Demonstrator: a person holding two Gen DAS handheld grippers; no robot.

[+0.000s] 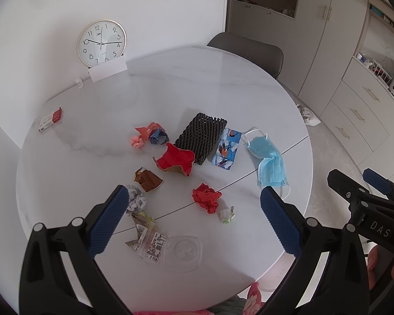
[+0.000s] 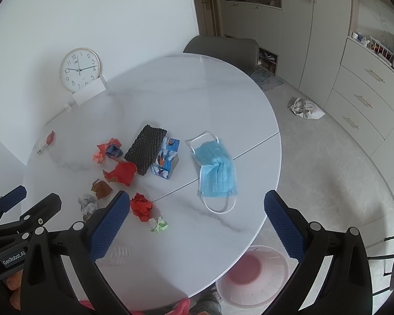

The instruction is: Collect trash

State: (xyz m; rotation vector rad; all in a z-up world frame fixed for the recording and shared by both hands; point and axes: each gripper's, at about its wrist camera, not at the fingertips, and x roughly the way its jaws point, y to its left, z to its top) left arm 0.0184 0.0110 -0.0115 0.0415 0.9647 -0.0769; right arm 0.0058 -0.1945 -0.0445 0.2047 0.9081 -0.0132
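Overhead, both tongs hover above the round white marble table (image 1: 170, 84), each spread wide and holding nothing: left gripper (image 1: 194, 204), right gripper (image 2: 197, 207). Landmark: black foam mesh sleeve (image 1: 201, 137) near the table's middle. Touching its right side, a blue bird-print carton (image 1: 227, 148); further right, a pale blue face mask (image 2: 216, 169). Just in front of the sleeve, a red torn wrapper (image 1: 174, 161); nearer still, a crumpled red paper ball (image 1: 206, 197). Pink bin (image 2: 252, 275) on the floor, beyond the table's near edge.
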